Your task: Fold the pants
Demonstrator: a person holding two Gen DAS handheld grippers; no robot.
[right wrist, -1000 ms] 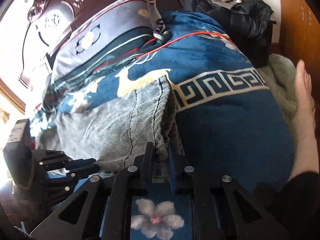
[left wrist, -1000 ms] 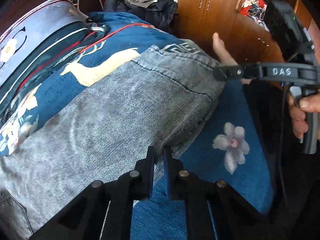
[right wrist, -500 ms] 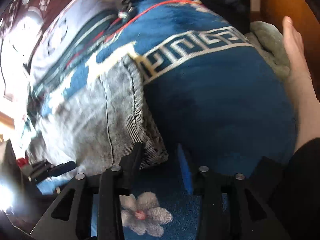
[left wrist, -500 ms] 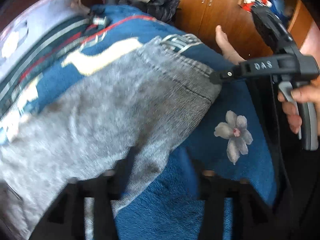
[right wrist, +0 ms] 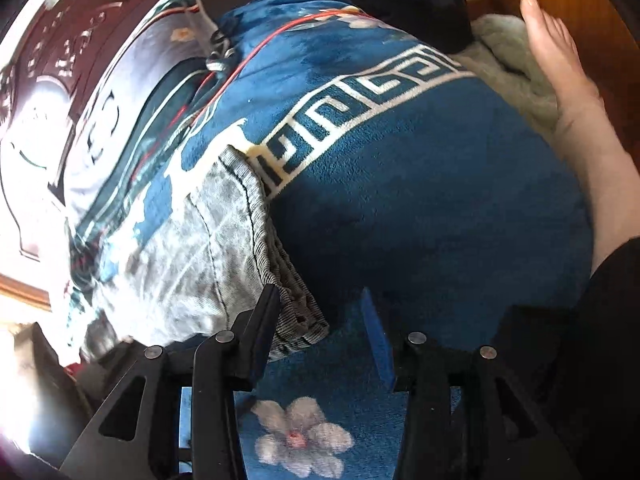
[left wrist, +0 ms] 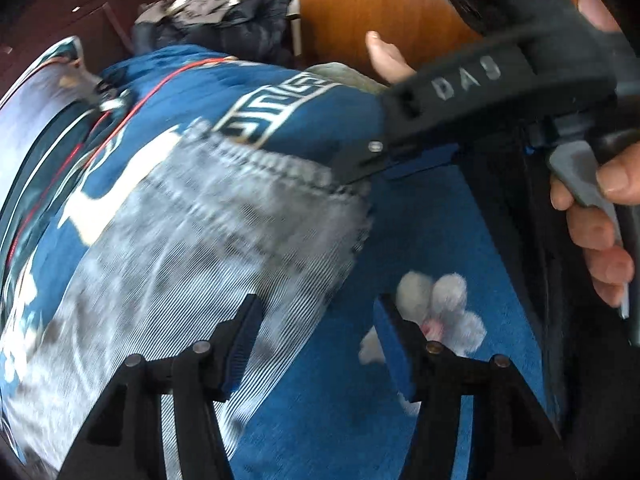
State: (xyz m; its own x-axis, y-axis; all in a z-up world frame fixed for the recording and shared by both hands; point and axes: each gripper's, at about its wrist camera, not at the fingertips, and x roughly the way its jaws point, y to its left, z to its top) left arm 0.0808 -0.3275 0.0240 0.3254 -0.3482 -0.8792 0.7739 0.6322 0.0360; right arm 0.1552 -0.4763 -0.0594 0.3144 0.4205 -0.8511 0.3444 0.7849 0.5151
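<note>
A second ago both my grippers were clamped on the grey jeans [left wrist: 192, 248]. My left gripper [left wrist: 316, 320] and right gripper [right wrist: 320, 312] have since opened, releasing the hem onto the blue blanket [right wrist: 420, 208].

**Both grippers open, pointing steeply down**

The left gripper [left wrist: 316, 320] stands with its two black fingers well apart, blue pads facing each other across the gap; its jaws have just been opening, and nothing is pressed between the pads; it points steeply downward. The right gripper [right wrist: 320, 312] is likewise parted, though less widely; its jaws have also just been opening, and neither pad presses on anything. In the left wrist view the right gripper's body reaches in from the upper right; a hand [left wrist: 600, 220] wraps its handle, fingers curled on the grey trigger. A bare foot [right wrist: 560, 64] shows at the upper right; a dark sleeve or trouser leg follows below it.
</note>
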